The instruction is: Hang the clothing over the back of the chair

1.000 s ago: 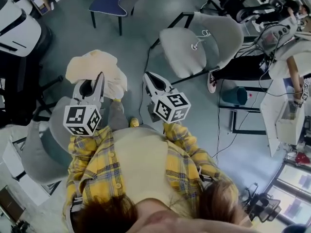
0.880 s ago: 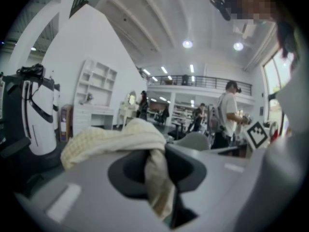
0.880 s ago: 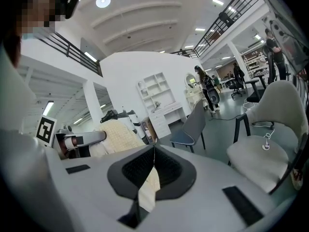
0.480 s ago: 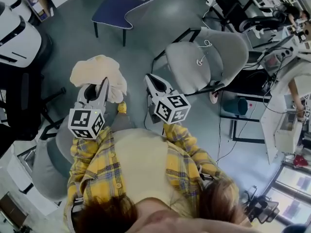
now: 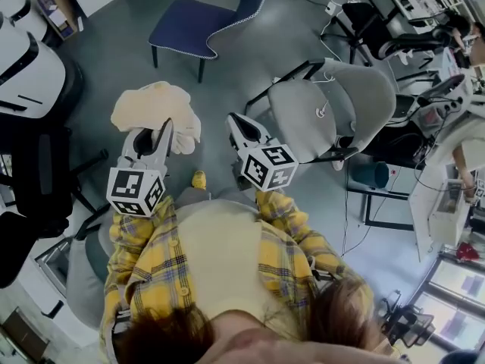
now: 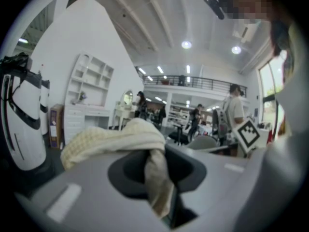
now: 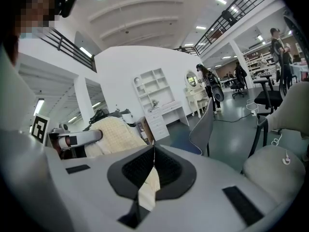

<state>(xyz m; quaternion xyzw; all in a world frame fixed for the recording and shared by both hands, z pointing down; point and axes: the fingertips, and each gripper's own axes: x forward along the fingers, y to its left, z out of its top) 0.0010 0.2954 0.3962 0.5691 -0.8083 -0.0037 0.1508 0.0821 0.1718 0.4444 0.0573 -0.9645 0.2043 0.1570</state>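
Observation:
A cream knitted garment (image 5: 155, 111) hangs bunched from my left gripper (image 5: 151, 136), which is shut on a fold of it; the fabric (image 6: 116, 141) runs down between the pads of that gripper (image 6: 155, 170). My right gripper (image 5: 234, 120) is level with it to the right, shut, with no cloth at its tips in the head view. In the right gripper view the jaws of the right gripper (image 7: 153, 151) meet, and the garment (image 7: 116, 132) shows off to the left. A grey chair (image 5: 303, 116) with a curved back (image 5: 371, 97) stands ahead on the right.
A blue chair (image 5: 201, 25) stands farther ahead. Another grey chair (image 5: 79, 256) is close at my lower left, beside black chair frames (image 5: 34, 165). Desks, cables and a teal bin (image 5: 369, 174) crowd the right side. Grey floor (image 5: 220, 82) lies between the chairs.
Both grippers have been carried forward together, the garment still in the left one. The grey and blue chairs have drawn nearer, and the grey chair at lower left has slid back.

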